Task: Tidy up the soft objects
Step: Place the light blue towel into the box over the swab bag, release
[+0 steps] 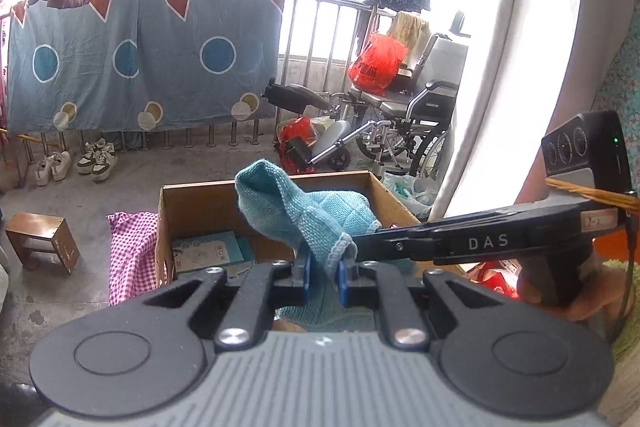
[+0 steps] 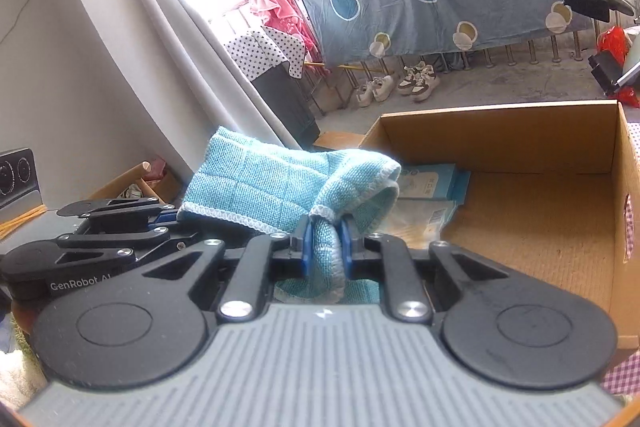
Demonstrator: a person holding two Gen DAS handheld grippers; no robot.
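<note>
A teal knitted cloth [image 1: 304, 211] hangs bunched between both grippers, lifted in front of an open cardboard box [image 1: 192, 195]. My left gripper [image 1: 325, 269] is shut on one lower fold of the cloth. My right gripper [image 1: 360, 247] reaches in from the right and pinches the cloth's hemmed edge. In the right wrist view, the right gripper [image 2: 325, 247] is shut on a rolled corner of the cloth [image 2: 260, 183]. The left gripper [image 2: 172, 217] holds the cloth's far left hem. The box [image 2: 500, 131] lies just behind, with pale blue booklets [image 2: 428, 183] on its floor.
A pink checked fabric [image 1: 128, 251] lies left of the box, with a small wooden stool [image 1: 40, 239] further left. A wheelchair [image 1: 412, 115], red bags, shoes [image 1: 80, 159] and a blue patterned sheet [image 1: 140, 59] on a railing stand behind. A person's hand [image 1: 560, 291] grips the right handle.
</note>
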